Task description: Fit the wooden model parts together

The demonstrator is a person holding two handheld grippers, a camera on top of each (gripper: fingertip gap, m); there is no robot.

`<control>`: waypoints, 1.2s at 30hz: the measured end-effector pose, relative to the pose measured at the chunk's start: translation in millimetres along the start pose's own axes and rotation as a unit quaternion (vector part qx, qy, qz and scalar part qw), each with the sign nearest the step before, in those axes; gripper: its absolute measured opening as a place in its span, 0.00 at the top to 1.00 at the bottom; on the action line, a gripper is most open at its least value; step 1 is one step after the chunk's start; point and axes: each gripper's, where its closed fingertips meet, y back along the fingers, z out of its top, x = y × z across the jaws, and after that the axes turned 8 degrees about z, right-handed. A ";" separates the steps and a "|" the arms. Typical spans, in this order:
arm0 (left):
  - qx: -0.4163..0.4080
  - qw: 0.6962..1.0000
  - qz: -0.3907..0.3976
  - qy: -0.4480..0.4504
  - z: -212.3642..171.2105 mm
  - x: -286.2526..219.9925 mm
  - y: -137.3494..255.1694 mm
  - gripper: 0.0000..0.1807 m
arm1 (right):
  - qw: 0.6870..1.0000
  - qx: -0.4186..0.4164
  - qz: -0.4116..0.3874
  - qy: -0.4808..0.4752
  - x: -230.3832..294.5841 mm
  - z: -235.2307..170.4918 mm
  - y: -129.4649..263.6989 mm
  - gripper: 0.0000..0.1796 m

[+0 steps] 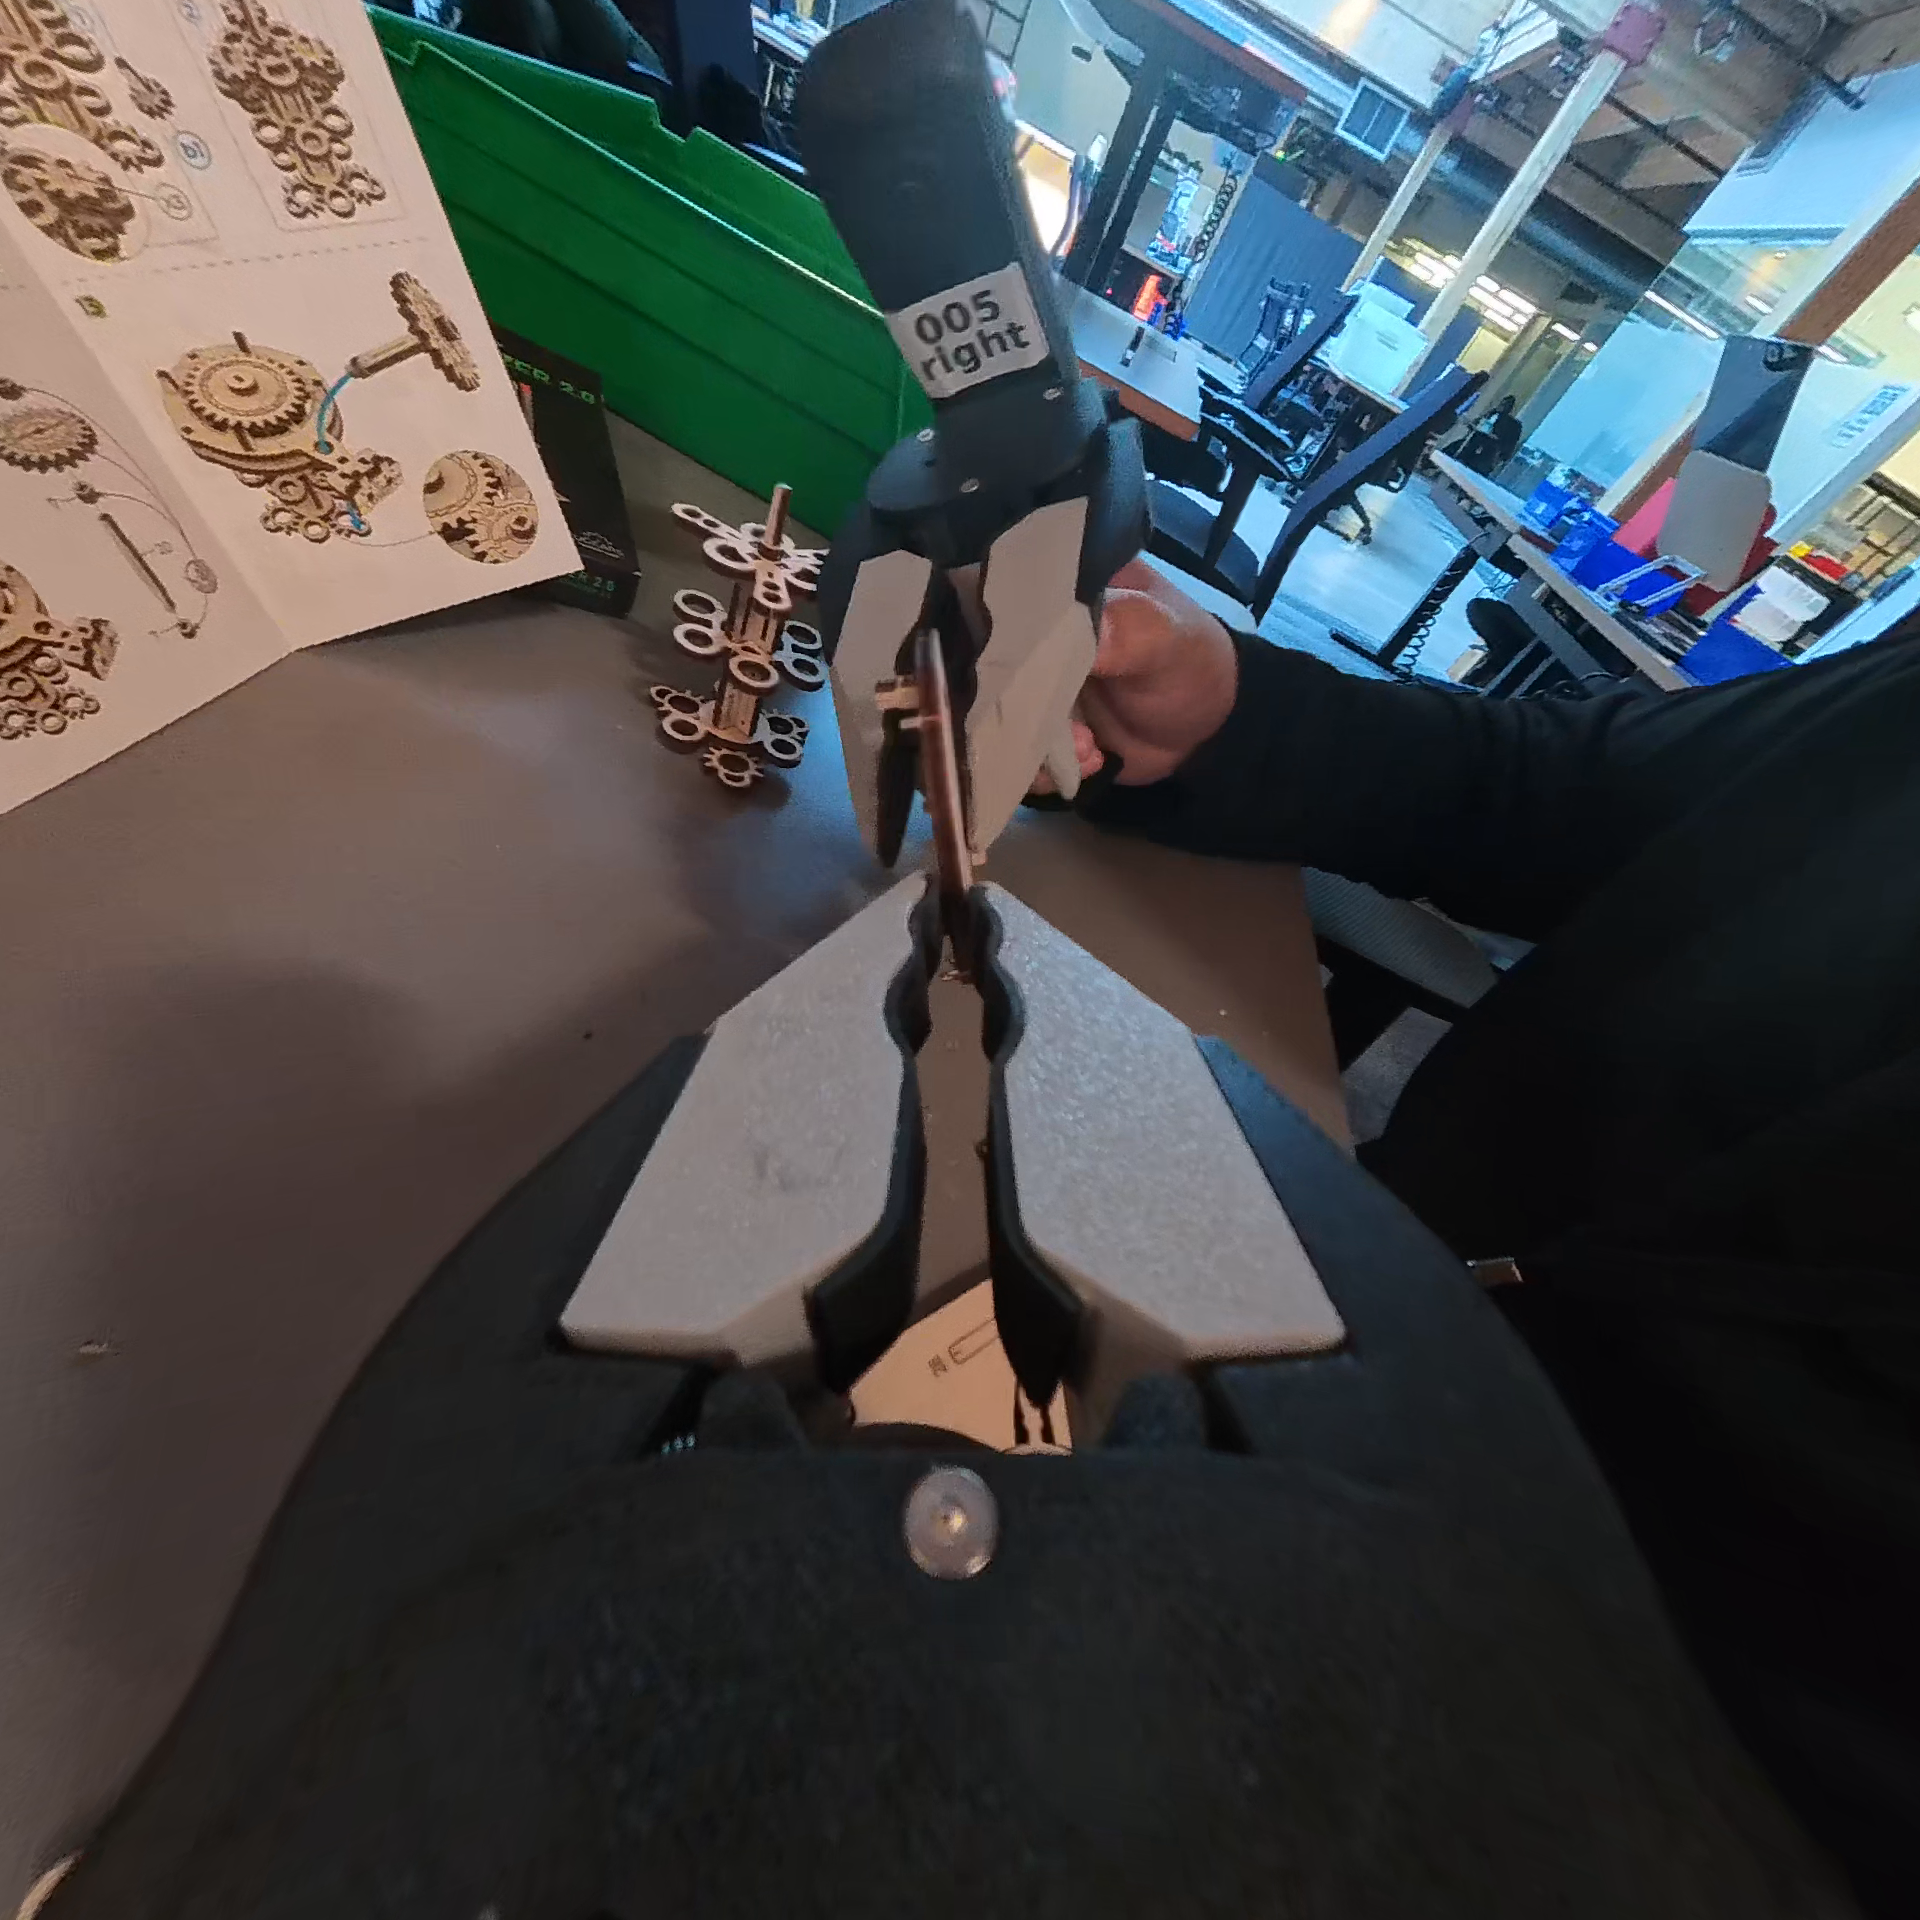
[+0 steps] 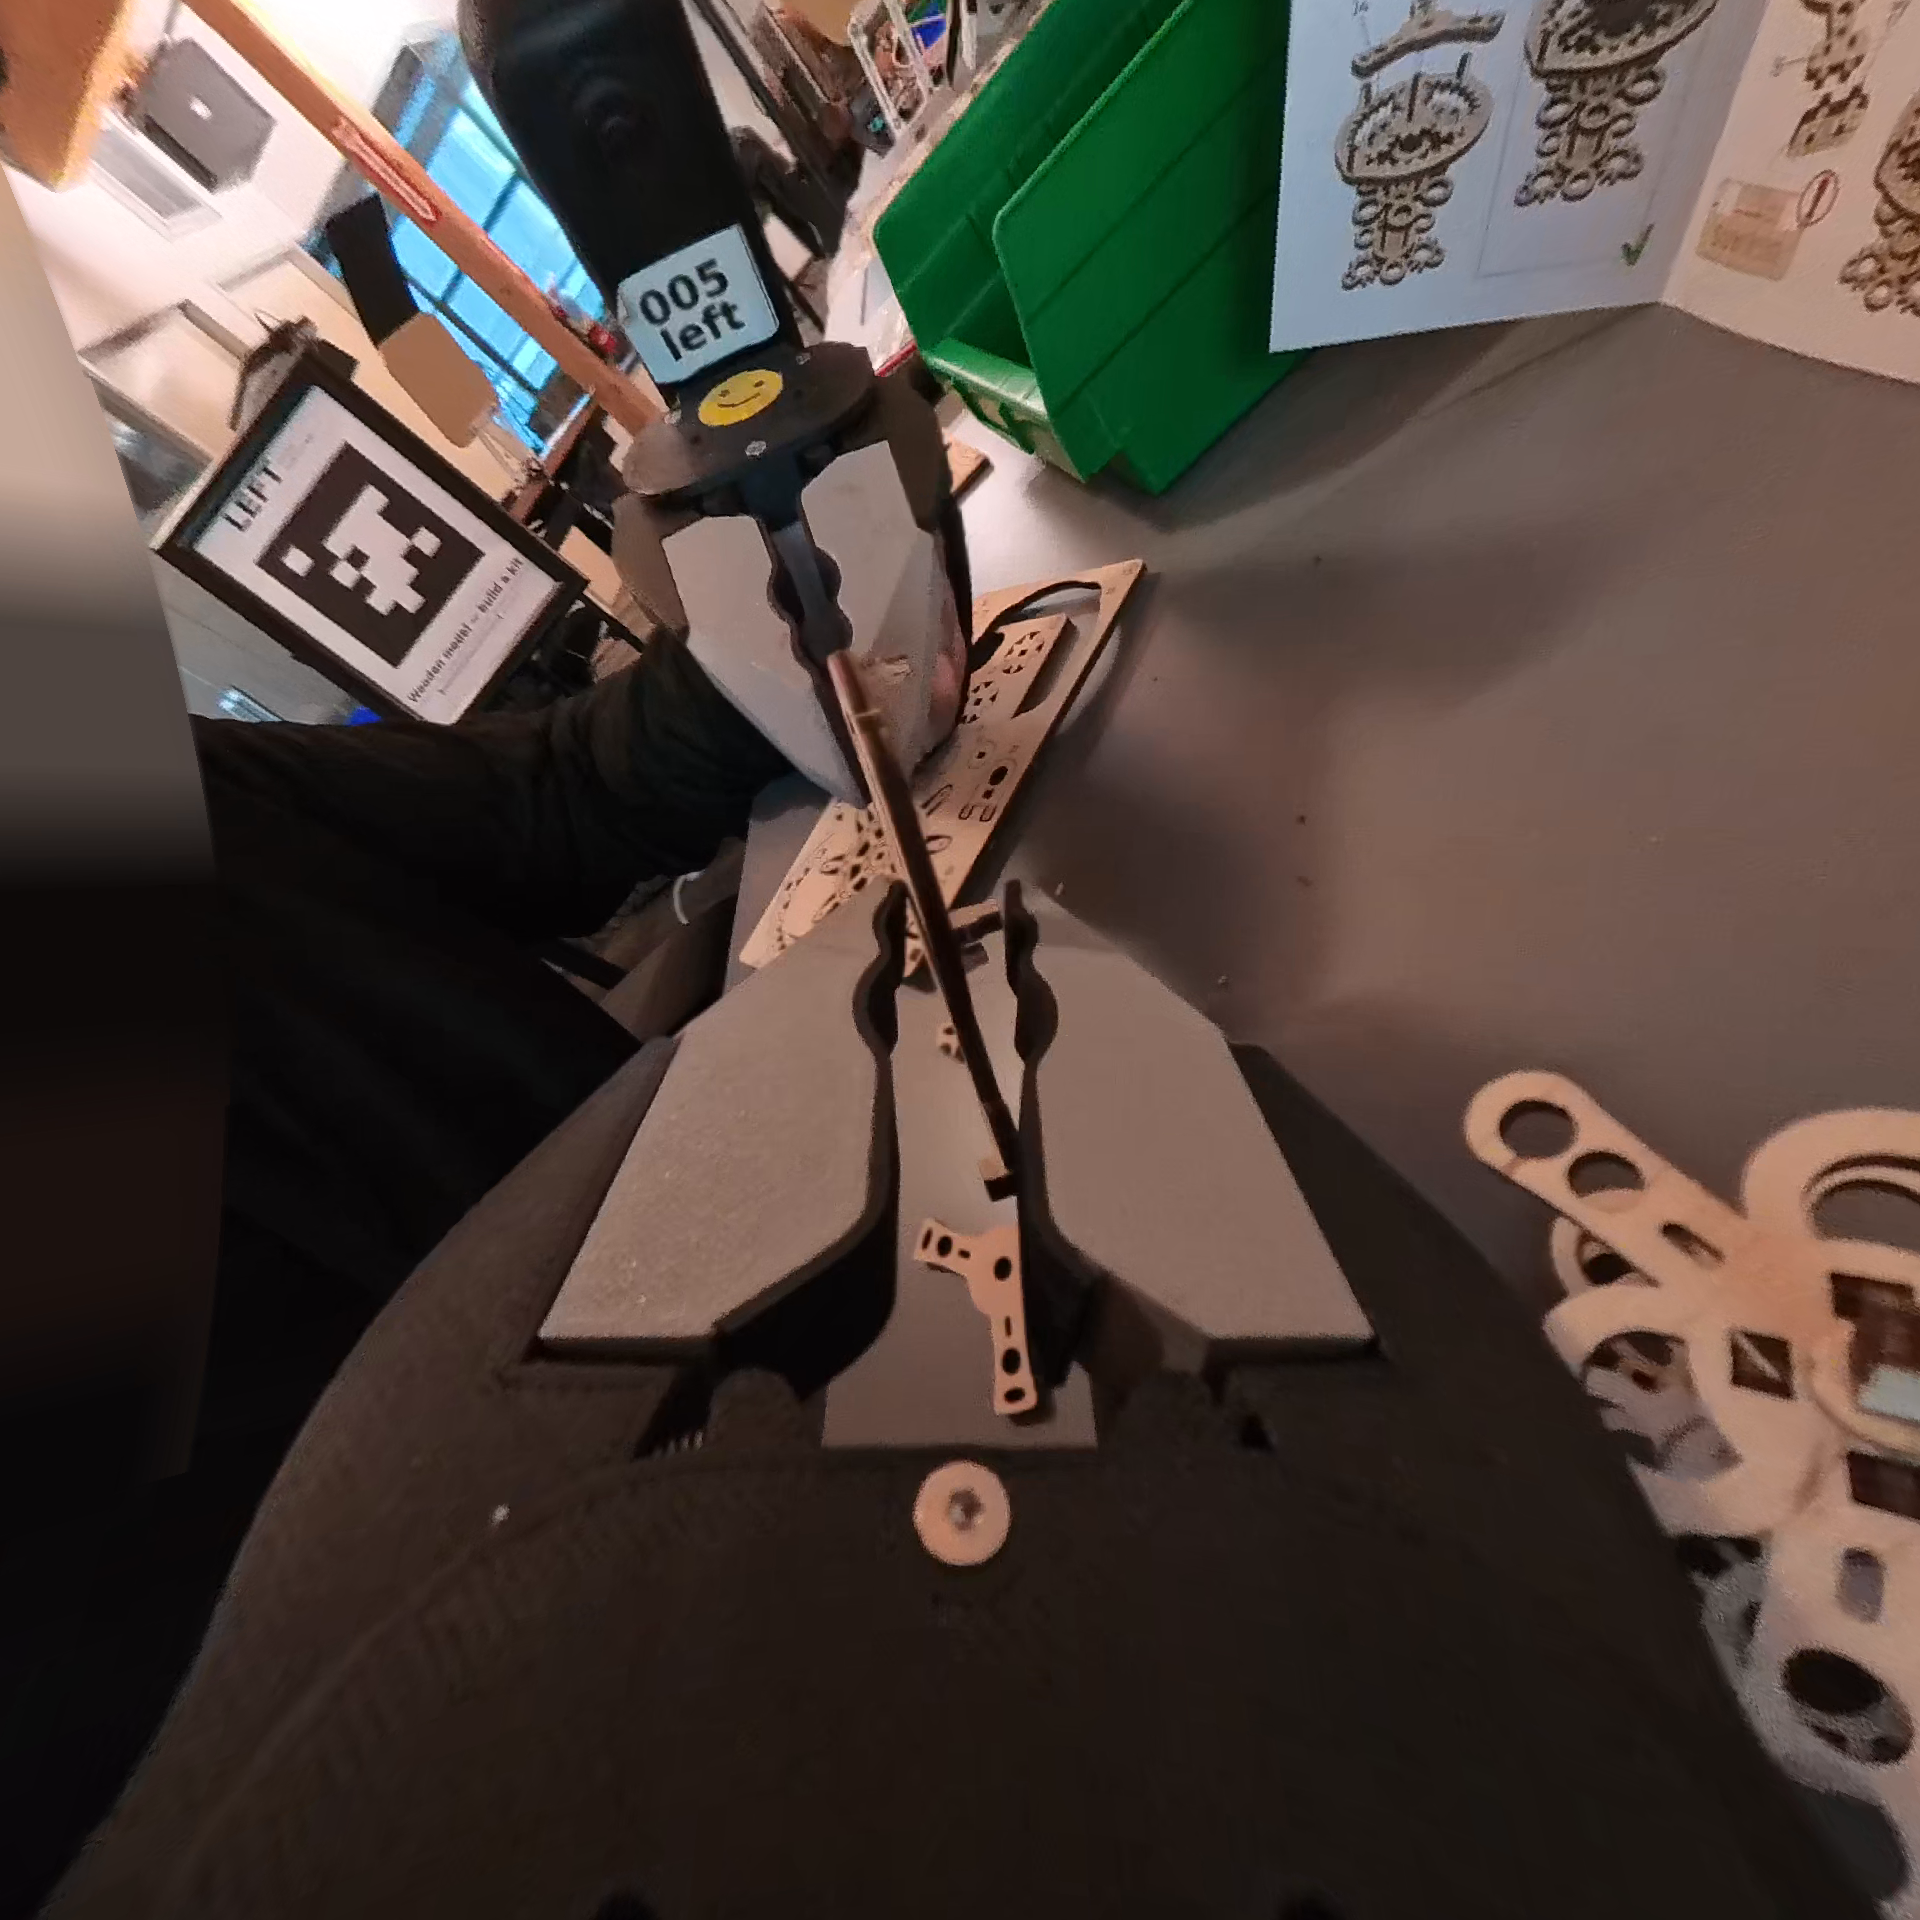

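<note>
A thin flat wooden part, seen edge-on, is held between both grippers above the grey table. My left gripper is shut on its near end. My right gripper comes down from above and is closed around the same part. In the right wrist view the part runs between my right gripper's fingers. One finger is against the part and the other is against a small wooden peg that sticks out of its side. The left gripper grips the far end.
A part-built wooden tower stands on the table; it shows blurred in the right wrist view. Also here are a loose T-shaped piece, a cut-out wooden sheet, green bins, a folded instruction sheet and a framed marker sign. Less than 4 cm separates the two grippers' tips. It is some 9 cm from my right tips to the loose T-shaped piece.
</note>
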 end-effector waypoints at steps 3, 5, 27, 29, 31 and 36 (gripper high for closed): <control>0.006 1.000 0.001 0.004 -2.0 0.9 -0.7 0.99 | 1.000 0.004 0.013 -0.016 0.4 -3.1 -1.0 0.94; 0.009 1.000 0.006 0.013 -2.7 3.3 -1.7 0.99 | 1.000 0.007 -0.001 -0.007 -1.2 -3.0 -0.4 0.95; 0.004 0.999 -0.021 0.043 0.6 2.5 -1.6 1.00 | 0.996 0.009 0.053 -0.065 3.8 -3.6 -0.3 0.95; 0.006 0.999 -0.008 0.053 0.3 7.3 -3.8 1.00 | 0.998 0.010 0.023 -0.049 -3.2 -2.6 2.4 0.90; 0.009 0.998 0.000 0.061 -0.4 10.6 -4.9 1.00 | 0.999 0.008 -0.024 -0.024 -11.7 1.3 9.0 0.84; -0.006 0.992 -0.024 0.126 4.2 17.2 0.6 1.00 | 0.994 -0.022 -0.093 0.043 -16.4 19.4 24.6 0.72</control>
